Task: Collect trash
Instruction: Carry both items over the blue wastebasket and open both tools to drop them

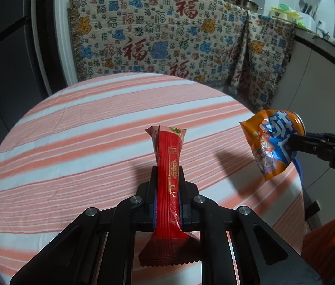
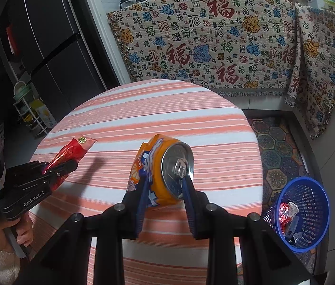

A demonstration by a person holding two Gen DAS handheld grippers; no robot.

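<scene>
My left gripper point(image 1: 167, 173) is shut on a long red snack wrapper point(image 1: 167, 156), which sticks out forward between the fingers above the table. That gripper point(image 2: 73, 163) and the red wrapper point(image 2: 74, 148) also show at the left of the right wrist view. My right gripper point(image 2: 166, 178) is shut on a crushed orange soda can point(image 2: 165, 166), its silver top facing the camera. The same can point(image 1: 272, 142) hangs at the right of the left wrist view, pinched by the right gripper's black fingers point(image 1: 295, 143). Both are held above the round table point(image 1: 72, 130) with the orange-and-white striped cloth.
A blue mesh waste basket point(image 2: 310, 213) with some wrappers inside stands on the patterned floor right of the table. A cloth with red characters point(image 2: 215, 42) drapes the counter behind. A dark fridge point(image 2: 48, 35) stands at the left. A hand point(image 2: 22, 228) holds the left gripper's handle.
</scene>
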